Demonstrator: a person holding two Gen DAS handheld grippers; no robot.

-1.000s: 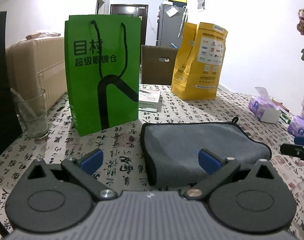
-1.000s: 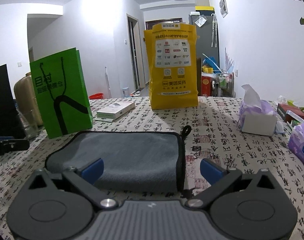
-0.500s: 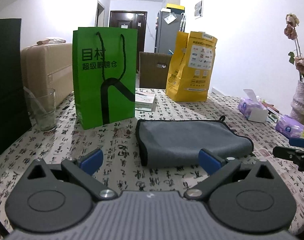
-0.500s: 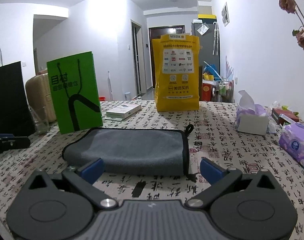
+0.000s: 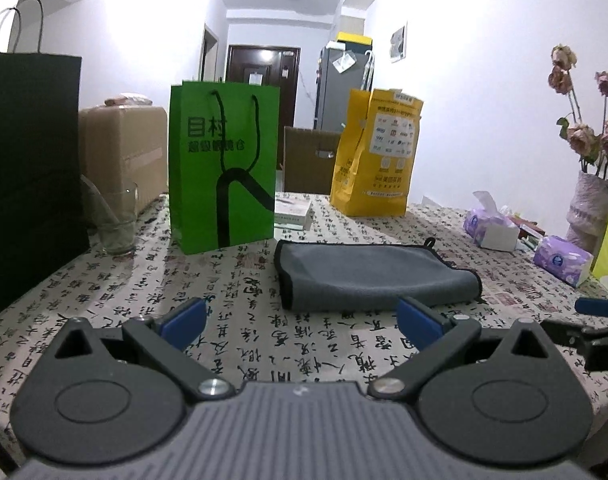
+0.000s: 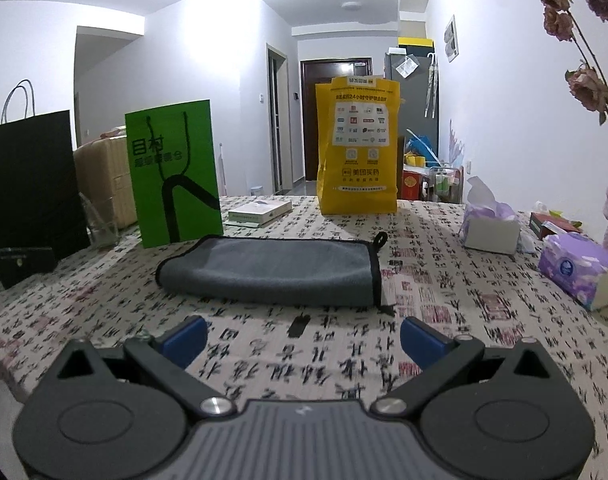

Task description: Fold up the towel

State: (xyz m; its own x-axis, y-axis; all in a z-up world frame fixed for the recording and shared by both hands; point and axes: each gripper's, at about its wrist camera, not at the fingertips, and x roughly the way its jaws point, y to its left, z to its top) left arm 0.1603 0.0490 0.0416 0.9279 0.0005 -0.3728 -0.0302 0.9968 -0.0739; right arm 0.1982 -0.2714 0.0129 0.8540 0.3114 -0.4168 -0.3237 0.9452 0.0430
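Note:
A grey towel (image 5: 368, 276) with black trim lies folded flat on the patterned tablecloth; it also shows in the right wrist view (image 6: 276, 268). My left gripper (image 5: 302, 322) is open and empty, held back from the towel's near edge. My right gripper (image 6: 302, 338) is open and empty, also short of the towel. The right gripper shows at the right edge of the left wrist view (image 5: 596, 320). The left gripper shows at the left edge of the right wrist view (image 6: 20, 260).
A green paper bag (image 5: 224, 168), a black bag (image 5: 28, 184), a glass (image 5: 112, 220) and a yellow bag (image 5: 374, 156) stand behind the towel. Tissue packs (image 6: 580, 268) and a vase (image 5: 588, 208) sit at the right. A small box (image 6: 260, 212) lies at the back.
Both grippers have drawn back and risen away from the towel, which now sits farther off in both views. The towel itself has not moved. Both stay open.

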